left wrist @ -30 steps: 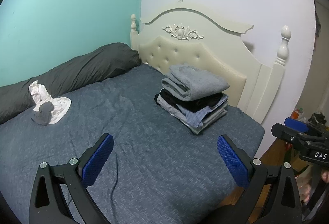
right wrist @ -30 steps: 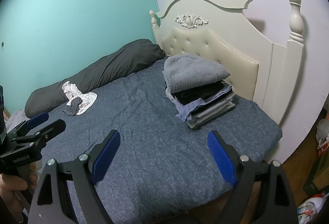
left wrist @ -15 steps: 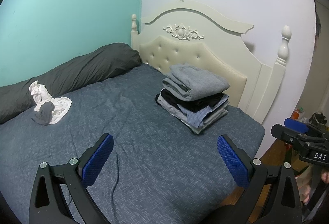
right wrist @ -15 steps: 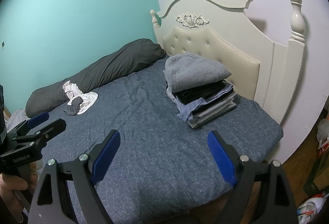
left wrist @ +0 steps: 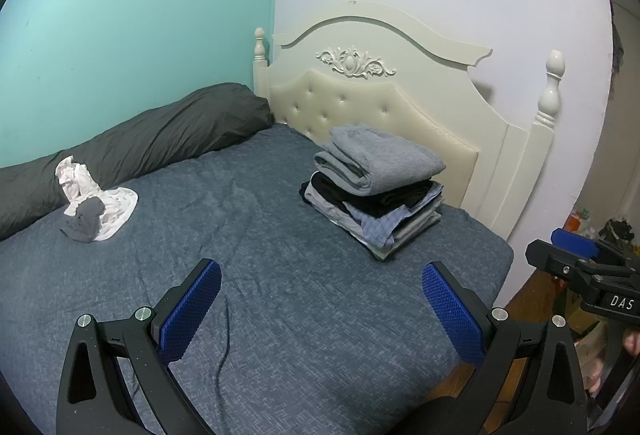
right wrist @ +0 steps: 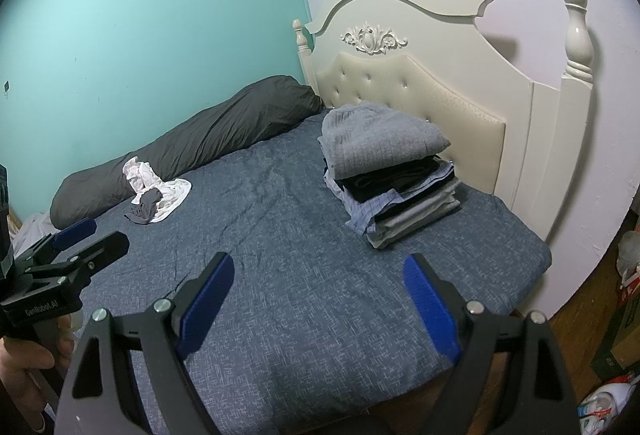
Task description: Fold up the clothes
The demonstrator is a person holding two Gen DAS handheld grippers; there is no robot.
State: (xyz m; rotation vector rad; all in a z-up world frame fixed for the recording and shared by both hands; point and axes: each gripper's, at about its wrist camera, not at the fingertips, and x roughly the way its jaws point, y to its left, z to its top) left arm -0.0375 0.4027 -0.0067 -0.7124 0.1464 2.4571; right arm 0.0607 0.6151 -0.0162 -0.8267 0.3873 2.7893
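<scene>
Left wrist view | left hand-held gripper wide, empty | right hand-held gripper wide, empty | folded clothes stack by bed headboard edge | crumpled garments near far edge

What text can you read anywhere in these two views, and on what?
"DAS": white letters on the right gripper, cut off at the frame edge.
"GenRobot.AI": on the left gripper.
Printing on the box on the floor: too blurred to read.

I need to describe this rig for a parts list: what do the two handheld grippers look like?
Both are matte black plastic frames with silver screw heads and two fingers faced with textured blue pads. The left gripper reads "CenRobot.AI" on its side in the right view; the right gripper shows white letters "DAS" in the left view. No cables or sleeves show.
</scene>
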